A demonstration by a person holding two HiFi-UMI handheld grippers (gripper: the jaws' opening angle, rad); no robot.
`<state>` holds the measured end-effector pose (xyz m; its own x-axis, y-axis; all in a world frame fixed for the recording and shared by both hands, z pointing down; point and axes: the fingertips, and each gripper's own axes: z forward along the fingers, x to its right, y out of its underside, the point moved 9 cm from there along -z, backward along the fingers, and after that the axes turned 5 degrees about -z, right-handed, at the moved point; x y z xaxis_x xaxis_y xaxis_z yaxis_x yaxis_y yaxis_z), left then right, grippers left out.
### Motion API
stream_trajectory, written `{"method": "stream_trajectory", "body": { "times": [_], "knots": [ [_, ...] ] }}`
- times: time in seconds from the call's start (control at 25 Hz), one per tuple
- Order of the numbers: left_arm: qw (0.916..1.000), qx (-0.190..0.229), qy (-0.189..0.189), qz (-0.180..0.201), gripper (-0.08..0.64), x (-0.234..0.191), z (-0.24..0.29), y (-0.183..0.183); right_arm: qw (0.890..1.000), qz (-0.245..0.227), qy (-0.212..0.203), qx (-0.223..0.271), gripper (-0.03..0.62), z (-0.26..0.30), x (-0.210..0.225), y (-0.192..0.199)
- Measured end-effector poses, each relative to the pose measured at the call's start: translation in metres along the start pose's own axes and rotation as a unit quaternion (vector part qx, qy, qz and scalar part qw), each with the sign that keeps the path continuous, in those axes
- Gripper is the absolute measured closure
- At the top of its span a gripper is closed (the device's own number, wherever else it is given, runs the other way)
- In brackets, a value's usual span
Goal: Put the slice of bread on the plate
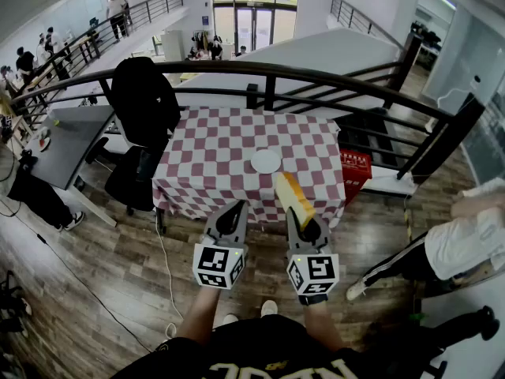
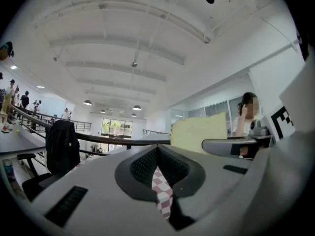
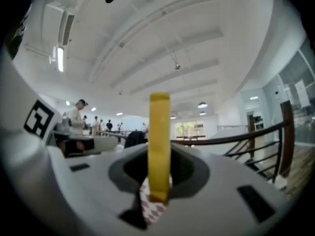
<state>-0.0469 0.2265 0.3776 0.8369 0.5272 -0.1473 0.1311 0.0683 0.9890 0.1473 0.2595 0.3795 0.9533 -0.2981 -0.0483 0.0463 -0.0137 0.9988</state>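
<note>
One slice of bread [image 1: 293,199] stands upright, clamped in the right gripper [image 1: 308,227], short of the plate [image 1: 265,162].

The lower end of the slice of bread [image 1: 293,198] is hidden between the jaws of the right hand-held gripper [image 1: 306,228]. The head view's right edge cuts off a person in white [image 1: 464,245].

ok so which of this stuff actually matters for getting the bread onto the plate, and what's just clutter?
Job:
- slice of bread, clamped on edge in the right gripper
- white plate, bare, on the checked table

Just there:
- left gripper, holding nothing
- black jacket hung over a chair
- red container beside the table
- railing
</note>
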Motion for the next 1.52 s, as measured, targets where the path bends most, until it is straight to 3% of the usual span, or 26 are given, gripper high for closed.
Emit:
{"method": "stream_trajectory", "body": {
  "times": [0.52,0.84,1.08,1.52],
  "knots": [
    [0.9996,-0.016,-0.023,0.001,0.541,0.029,0.052,0.035,1.0,0.018,-0.018,-0.017,0.5,0.017,0.059,0.034],
    [0.9977,-0.053,-0.04,-0.014,0.541,0.002,0.076,0.058,0.997,0.055,-0.036,-0.048,0.5,0.056,0.064,0.06],
    [0.9978,-0.058,-0.025,-0.02,0.541,-0.053,0.129,0.067,0.996,0.053,-0.019,-0.07,0.5,0.124,0.066,0.075],
    [0.998,-0.054,0.007,-0.03,0.541,-0.195,0.232,0.034,0.996,0.035,0.004,-0.087,0.5,0.291,0.043,0.061]
  ]
}}
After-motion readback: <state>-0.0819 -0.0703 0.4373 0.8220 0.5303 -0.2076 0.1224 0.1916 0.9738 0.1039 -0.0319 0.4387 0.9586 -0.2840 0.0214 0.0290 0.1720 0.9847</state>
